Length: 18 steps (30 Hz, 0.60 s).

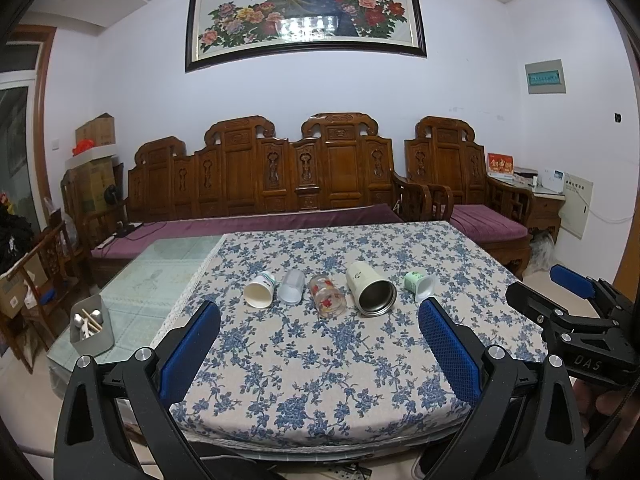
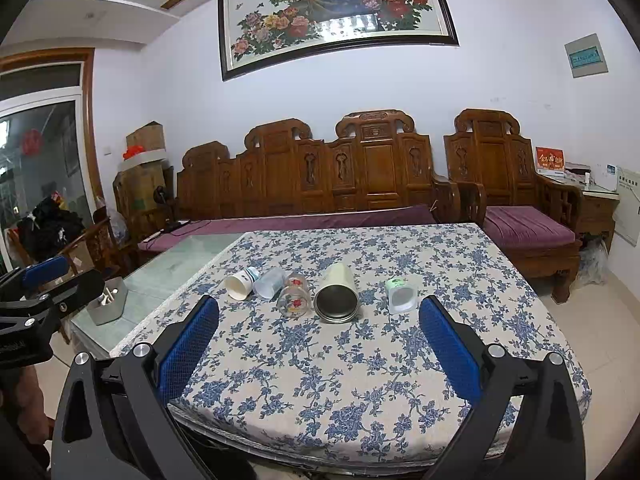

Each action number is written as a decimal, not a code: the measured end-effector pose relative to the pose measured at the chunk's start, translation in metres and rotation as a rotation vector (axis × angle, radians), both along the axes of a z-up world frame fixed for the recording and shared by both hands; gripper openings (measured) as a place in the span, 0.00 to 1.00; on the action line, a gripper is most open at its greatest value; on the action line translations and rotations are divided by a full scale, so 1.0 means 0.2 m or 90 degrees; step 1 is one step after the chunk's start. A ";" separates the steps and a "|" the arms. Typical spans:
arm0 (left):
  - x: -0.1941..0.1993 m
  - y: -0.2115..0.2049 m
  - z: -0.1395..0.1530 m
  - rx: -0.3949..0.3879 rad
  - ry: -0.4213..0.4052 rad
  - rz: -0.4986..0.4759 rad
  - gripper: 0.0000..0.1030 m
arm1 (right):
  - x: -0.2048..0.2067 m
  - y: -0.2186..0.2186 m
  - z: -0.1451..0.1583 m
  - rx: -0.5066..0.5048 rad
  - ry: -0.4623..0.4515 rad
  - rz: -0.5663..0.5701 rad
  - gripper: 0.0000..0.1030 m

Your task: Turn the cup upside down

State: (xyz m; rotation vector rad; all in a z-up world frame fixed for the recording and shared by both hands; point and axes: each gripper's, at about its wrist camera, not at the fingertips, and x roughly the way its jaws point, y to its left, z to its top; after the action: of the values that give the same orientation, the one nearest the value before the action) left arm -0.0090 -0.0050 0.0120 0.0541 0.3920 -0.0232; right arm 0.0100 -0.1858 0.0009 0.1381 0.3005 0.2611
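Observation:
Several cups lie on their sides in a row on the floral tablecloth [image 1: 320,360], mouths toward me: a white paper cup [image 1: 260,289] [image 2: 239,283], a frosted plastic cup [image 1: 292,287] [image 2: 270,282], a glass with red flowers [image 1: 327,295] [image 2: 294,297], a cream steel-lined tumbler [image 1: 370,289] [image 2: 336,294] and a small green-and-white cup [image 1: 419,285] [image 2: 401,294]. My left gripper [image 1: 320,316] is open and empty, back from the row. My right gripper [image 2: 319,312] is open and empty, also back from the row; it shows at the right edge of the left wrist view [image 1: 568,292].
A grey holder with chopsticks and spoons [image 1: 91,330] [image 2: 108,300] stands on the bare glass tabletop [image 1: 160,272] left of the cloth. A carved wooden sofa [image 1: 280,176] and armchair [image 1: 472,184] stand behind the table.

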 end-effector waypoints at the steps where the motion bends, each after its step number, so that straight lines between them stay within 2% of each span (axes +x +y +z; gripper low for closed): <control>1: 0.00 0.00 0.00 0.000 0.000 0.000 0.93 | 0.00 0.00 0.00 0.000 0.000 0.000 0.98; 18: -0.01 0.02 0.00 0.003 0.005 -0.001 0.93 | 0.00 0.00 0.00 0.001 0.001 0.000 0.98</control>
State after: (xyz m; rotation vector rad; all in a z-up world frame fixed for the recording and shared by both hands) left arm -0.0112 -0.0016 0.0118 0.0588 0.3993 -0.0247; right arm 0.0097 -0.1854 0.0012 0.1399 0.3014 0.2615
